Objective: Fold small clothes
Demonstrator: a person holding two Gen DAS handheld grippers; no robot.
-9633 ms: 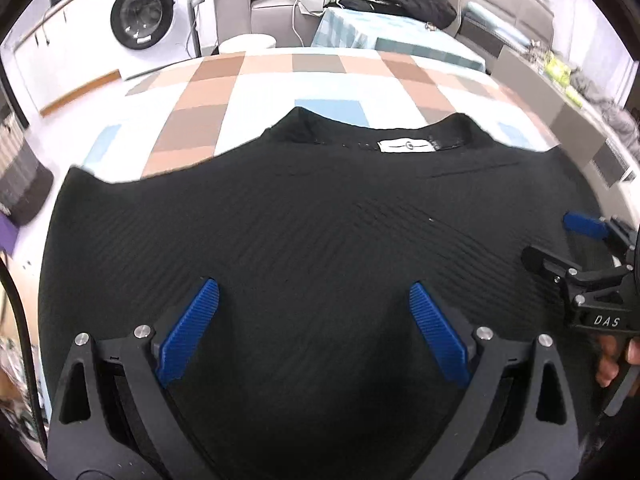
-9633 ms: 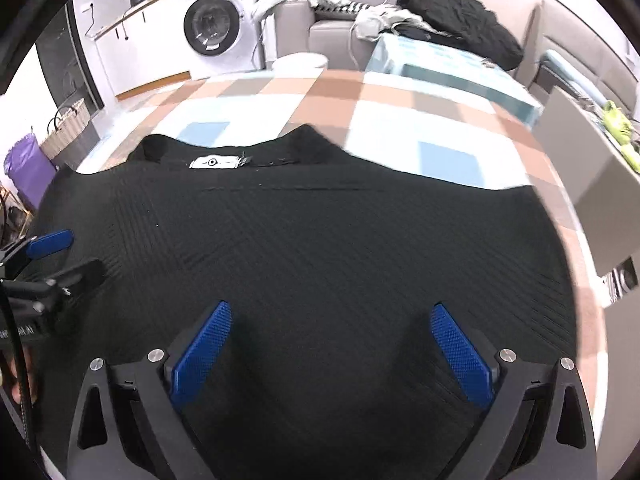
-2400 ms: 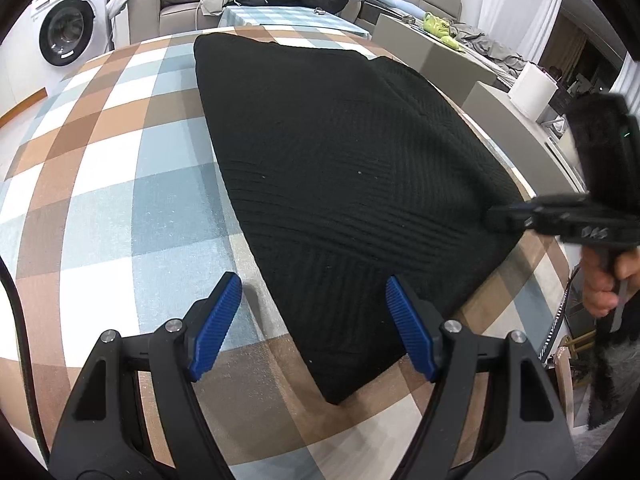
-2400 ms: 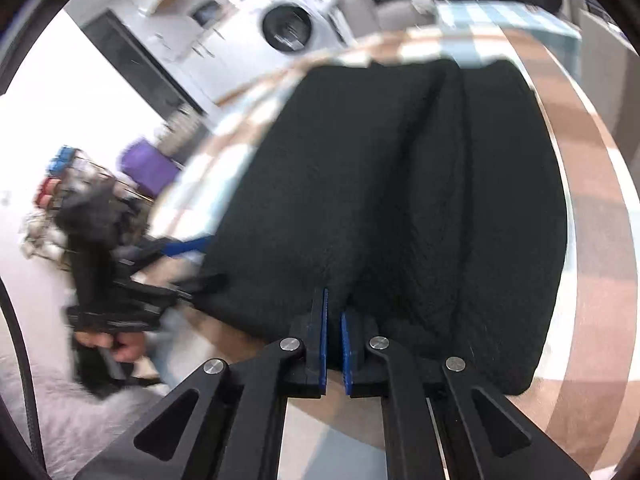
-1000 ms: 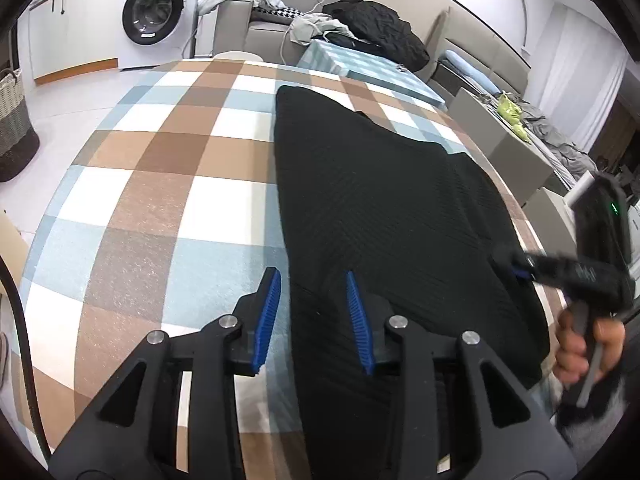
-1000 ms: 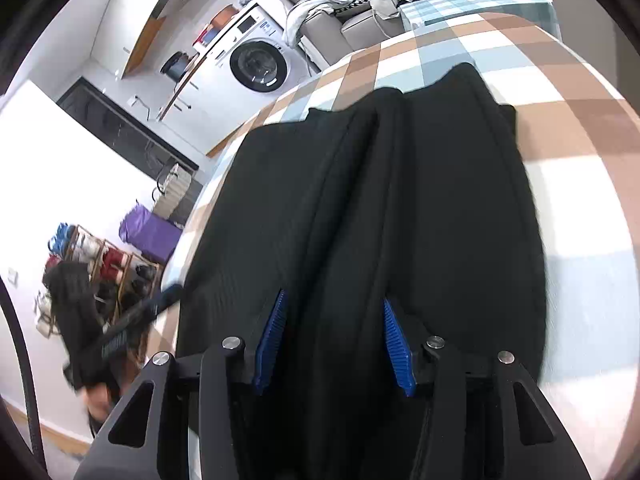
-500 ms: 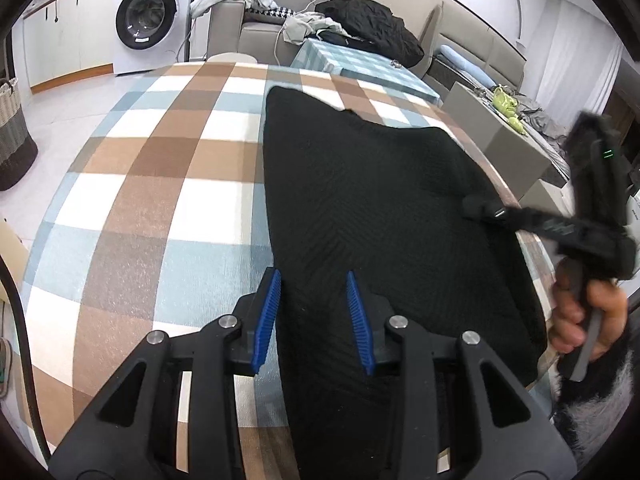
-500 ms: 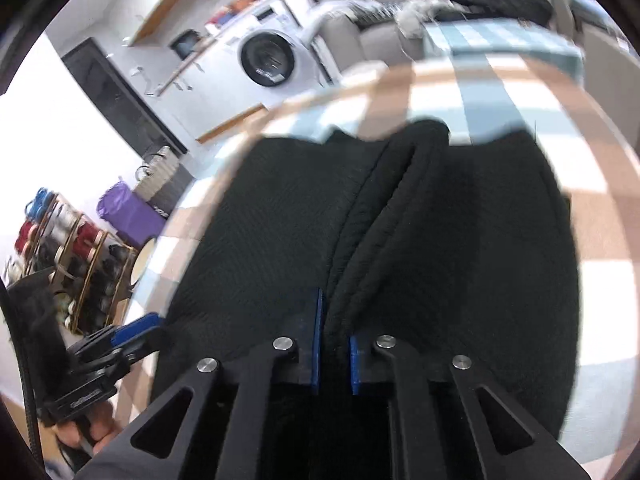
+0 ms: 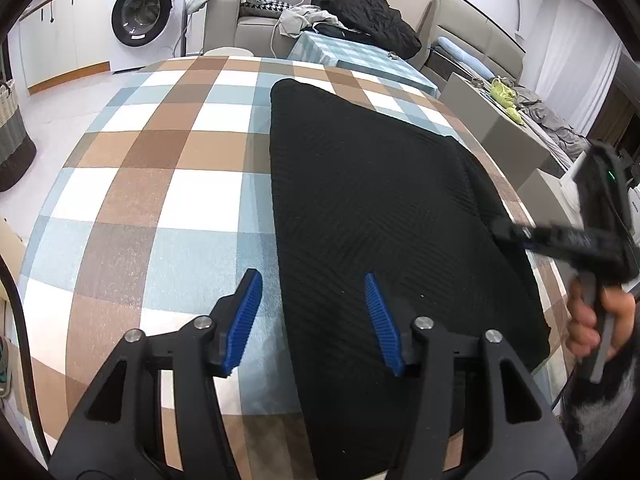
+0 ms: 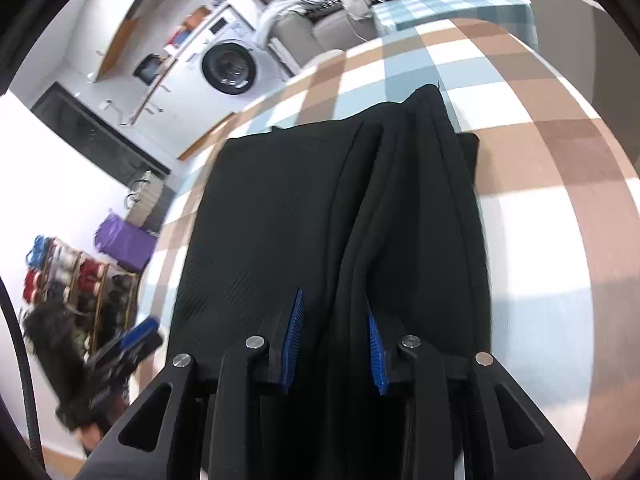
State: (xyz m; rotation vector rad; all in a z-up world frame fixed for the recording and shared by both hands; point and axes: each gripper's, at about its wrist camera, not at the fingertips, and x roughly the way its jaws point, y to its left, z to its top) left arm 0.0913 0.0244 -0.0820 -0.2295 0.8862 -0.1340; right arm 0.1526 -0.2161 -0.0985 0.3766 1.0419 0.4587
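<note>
Black knit garment (image 9: 384, 208) lies folded lengthwise on the checked worktop (image 9: 160, 184), toward its right half. Left tool (image 9: 312, 312): jaws apart, straddling the garment's left edge near its near end; the left pad sits over bare worktop, the right pad over fabric. Right tool (image 10: 334, 340): jaws partly apart, a raised ridge of the garment (image 10: 320, 208) running between the pads; whether they touch it cannot be told. A washing machine (image 9: 144, 20) stands beyond the worktop.
</note>
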